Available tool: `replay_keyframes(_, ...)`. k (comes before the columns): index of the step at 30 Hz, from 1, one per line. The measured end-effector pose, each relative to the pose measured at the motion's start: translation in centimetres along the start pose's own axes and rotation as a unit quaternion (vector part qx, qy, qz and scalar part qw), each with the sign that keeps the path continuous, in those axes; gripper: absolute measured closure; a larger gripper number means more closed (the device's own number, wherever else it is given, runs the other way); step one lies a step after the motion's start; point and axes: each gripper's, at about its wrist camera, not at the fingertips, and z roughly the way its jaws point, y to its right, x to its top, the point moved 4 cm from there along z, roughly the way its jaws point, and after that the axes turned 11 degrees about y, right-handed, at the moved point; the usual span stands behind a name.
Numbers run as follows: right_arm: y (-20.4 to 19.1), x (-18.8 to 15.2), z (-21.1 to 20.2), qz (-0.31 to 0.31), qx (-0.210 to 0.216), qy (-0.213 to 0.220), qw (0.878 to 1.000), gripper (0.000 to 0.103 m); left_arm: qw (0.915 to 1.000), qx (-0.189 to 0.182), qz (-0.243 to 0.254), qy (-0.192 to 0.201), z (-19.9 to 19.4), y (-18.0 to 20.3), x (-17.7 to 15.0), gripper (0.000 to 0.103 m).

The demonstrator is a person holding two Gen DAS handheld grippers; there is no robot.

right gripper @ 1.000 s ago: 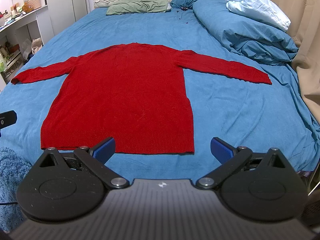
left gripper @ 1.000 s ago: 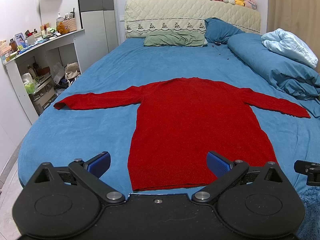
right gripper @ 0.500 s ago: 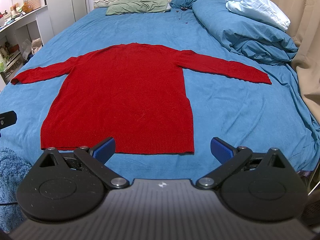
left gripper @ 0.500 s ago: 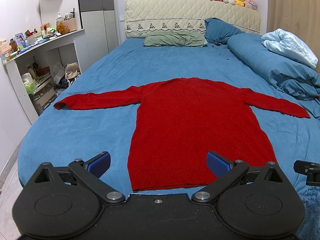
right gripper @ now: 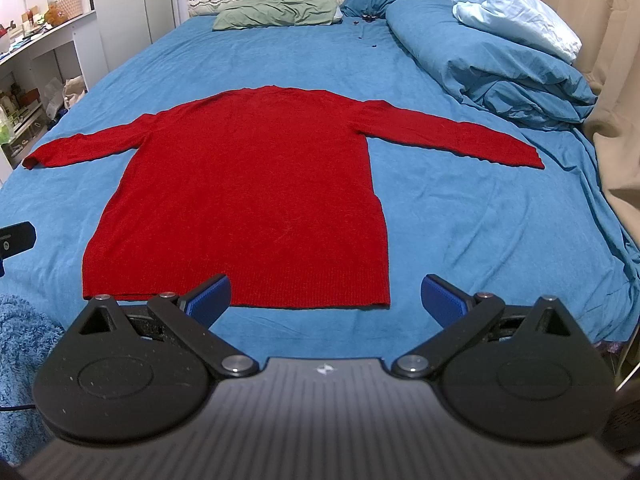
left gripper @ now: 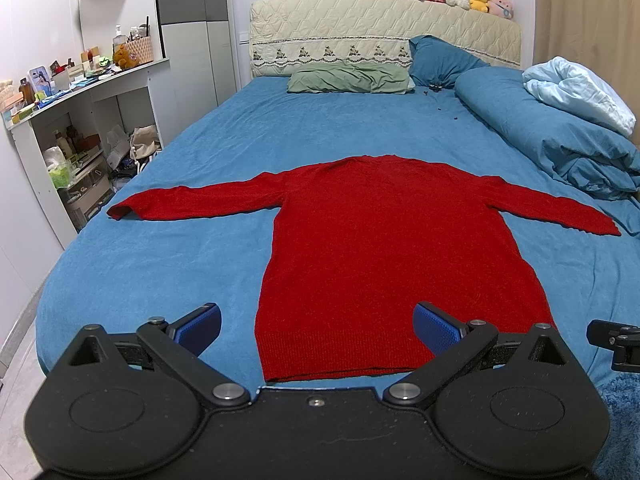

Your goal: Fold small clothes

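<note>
A red long-sleeved sweater (left gripper: 384, 248) lies flat on the blue bed (left gripper: 168, 264), both sleeves spread out sideways and the hem toward me. It also shows in the right wrist view (right gripper: 248, 200). My left gripper (left gripper: 318, 330) is open and empty, held above the hem's left part at the foot of the bed. My right gripper (right gripper: 324, 298) is open and empty, held just before the hem's right corner. Neither gripper touches the sweater.
A rolled blue duvet (left gripper: 560, 140) with a pale blue blanket (left gripper: 580, 92) lies along the bed's right side. Pillows (left gripper: 348, 80) sit by the headboard. A white cluttered shelf unit (left gripper: 68, 120) stands left of the bed. A curtain (right gripper: 616, 80) hangs on the right.
</note>
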Motion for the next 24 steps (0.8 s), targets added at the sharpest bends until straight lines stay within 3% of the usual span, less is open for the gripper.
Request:
replay_keyframes(15,0.0,0.4,0.1,0.002,-0.003,0.0,1.0,0.0,0.9999,-0.004,0.008,0.012,0.1,0.4,1.0,0.0)
replay_keyframes(19,0.7,1.0,0.4,0.015,-0.01,0.009,1.0,0.0,0.9991,-0.017,0.016,0.037,1.2,1.4,3.7,0.0)
replay_keyframes(24,4.5,3.8,2.2,0.044,-0.029,0.02,0.998,0.0,0.9941,-0.051,0.024,0.092,3.9,4.1,10.0,0.0)
